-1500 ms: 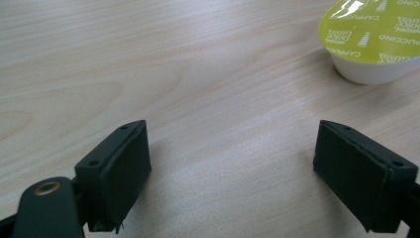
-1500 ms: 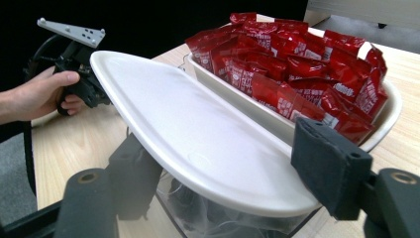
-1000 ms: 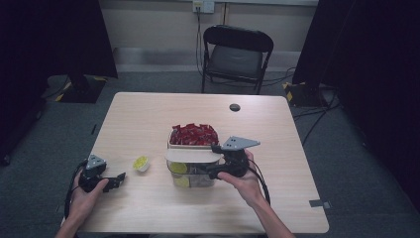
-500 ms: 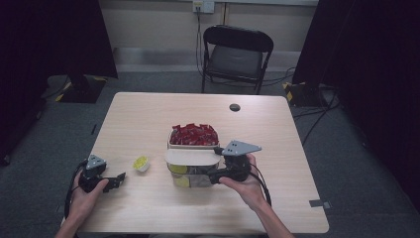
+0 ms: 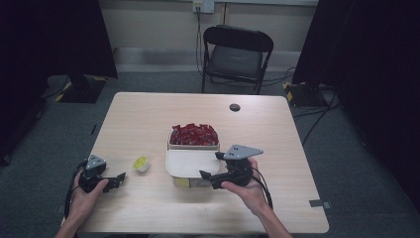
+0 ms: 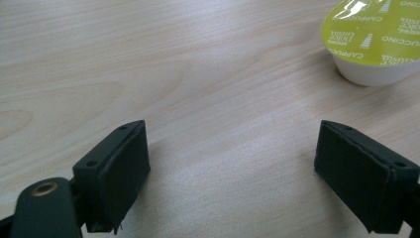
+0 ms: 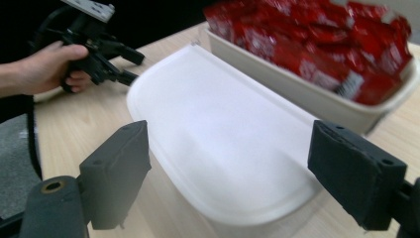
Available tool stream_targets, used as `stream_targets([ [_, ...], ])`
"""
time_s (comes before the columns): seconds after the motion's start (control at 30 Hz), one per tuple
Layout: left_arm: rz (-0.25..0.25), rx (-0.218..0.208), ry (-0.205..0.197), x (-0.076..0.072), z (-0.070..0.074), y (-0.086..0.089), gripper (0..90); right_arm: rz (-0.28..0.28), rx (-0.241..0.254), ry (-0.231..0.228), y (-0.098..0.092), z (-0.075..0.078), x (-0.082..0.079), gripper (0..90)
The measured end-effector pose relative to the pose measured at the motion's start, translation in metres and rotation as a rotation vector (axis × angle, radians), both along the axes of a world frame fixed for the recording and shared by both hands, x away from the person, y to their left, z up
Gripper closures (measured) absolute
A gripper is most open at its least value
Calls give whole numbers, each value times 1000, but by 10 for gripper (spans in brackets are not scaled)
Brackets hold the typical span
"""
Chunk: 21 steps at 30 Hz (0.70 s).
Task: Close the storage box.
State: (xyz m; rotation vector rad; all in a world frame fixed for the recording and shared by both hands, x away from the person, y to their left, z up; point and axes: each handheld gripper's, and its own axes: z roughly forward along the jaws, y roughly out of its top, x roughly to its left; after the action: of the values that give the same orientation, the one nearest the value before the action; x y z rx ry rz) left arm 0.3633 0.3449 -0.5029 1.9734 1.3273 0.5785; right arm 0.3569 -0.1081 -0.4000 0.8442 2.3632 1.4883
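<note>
On the desk, the white lid is being let go by the right hand-held gripper, its jaws just widened, suggesting the container is now covered, while the left hand-held gripper is being held released near the capsule.

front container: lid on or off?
On. The white lid lies flat across the front container, covering its top; the right hand-held gripper is open beside it, jaws just opened.

A black folding chair stands behind the wooden table on what looks like grey carpet.
</note>
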Motion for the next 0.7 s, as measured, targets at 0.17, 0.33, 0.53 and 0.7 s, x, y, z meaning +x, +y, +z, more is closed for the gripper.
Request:
stream_targets([
  [0.17, 0, 0, 0, 0, 0, 0, 132, -5, 12, 18, -2, -2, 4, 168],
  [0.33, 2, -1, 0, 0, 0, 0, 132, -24, 63, 17, 0, 6, 11, 170],
  [0.53, 2, -2, 0, 0, 0, 0, 132, -93, 75, 37, -5, 5, 17, 147],
  [0.7, 2, -2, -1, 0, 0, 0, 133, -170, 79, 44, -20, 4, 22, 144],
])
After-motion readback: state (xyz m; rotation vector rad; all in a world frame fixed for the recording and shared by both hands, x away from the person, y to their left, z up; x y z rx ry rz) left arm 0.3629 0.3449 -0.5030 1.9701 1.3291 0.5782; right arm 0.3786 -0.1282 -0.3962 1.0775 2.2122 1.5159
